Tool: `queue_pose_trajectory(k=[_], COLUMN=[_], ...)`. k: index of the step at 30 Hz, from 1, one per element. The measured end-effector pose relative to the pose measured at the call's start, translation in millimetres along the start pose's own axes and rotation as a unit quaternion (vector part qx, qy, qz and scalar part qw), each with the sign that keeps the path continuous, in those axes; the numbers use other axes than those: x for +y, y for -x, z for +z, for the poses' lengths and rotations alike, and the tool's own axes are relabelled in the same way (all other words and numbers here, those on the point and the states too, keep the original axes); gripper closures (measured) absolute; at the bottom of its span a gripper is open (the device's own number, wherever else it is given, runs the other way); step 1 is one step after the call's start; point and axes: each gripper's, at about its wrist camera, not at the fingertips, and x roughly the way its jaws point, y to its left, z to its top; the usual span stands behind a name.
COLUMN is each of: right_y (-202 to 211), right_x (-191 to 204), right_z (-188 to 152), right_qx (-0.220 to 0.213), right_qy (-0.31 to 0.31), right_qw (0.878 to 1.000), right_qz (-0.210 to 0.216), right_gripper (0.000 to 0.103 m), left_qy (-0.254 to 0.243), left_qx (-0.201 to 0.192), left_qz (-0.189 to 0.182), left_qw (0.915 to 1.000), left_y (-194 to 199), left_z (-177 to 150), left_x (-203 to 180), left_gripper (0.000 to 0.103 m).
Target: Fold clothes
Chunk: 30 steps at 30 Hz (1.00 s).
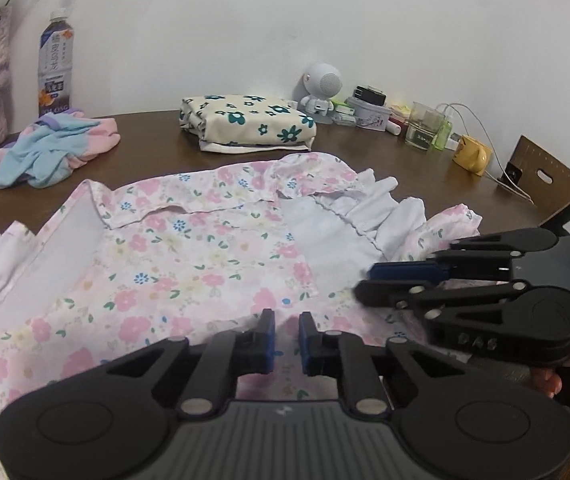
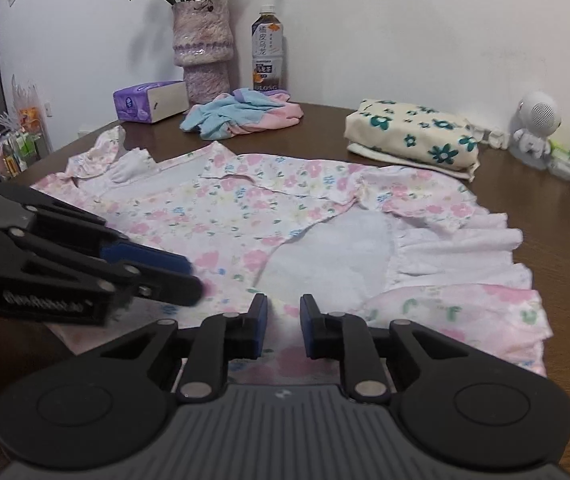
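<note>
A pink floral garment point(image 1: 189, 248) point(image 2: 245, 208) with white ruffled trim lies spread out on the brown table point(image 1: 157, 148) point(image 2: 565, 240). Both grippers are at its near hem, side by side. My left gripper point(image 1: 285, 318) has its blue pads close together with a ridge of the floral cloth pinched between them; from the right wrist it shows at the left point(image 2: 195, 278), fingers nearly together on the cloth. My right gripper point(image 2: 283, 312) likewise has a hump of the hem between its narrow pads, and it shows at the right in the left wrist view point(image 1: 363, 282).
A folded cream cloth with teal flowers point(image 1: 245, 124) point(image 2: 413, 136) and a crumpled blue-and-pink garment point(image 1: 53, 152) point(image 2: 237, 114) lie beyond. A bottle point(image 2: 267, 54), a vase point(image 2: 203, 48), a tissue box point(image 2: 149, 100), a white robot figure point(image 1: 323, 88) and small clutter point(image 1: 425, 124) line the wall.
</note>
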Motion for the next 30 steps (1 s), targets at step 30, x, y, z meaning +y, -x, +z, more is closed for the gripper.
queue_pose_trajectory(k=[30], right_y=[30], right_x=[-78], right_z=[-26], right_qx=[-0.021], right_qy=[-0.076], right_qw=[0.994], right_qz=[-0.073], right_gripper=[0.091], left_qy=[0.019], left_qx=[-0.018], left_qz=[0.004], left_qw=[0.9997], left_y=[3], left_z=[-6], left_x=[2], left_gripper=[0.097])
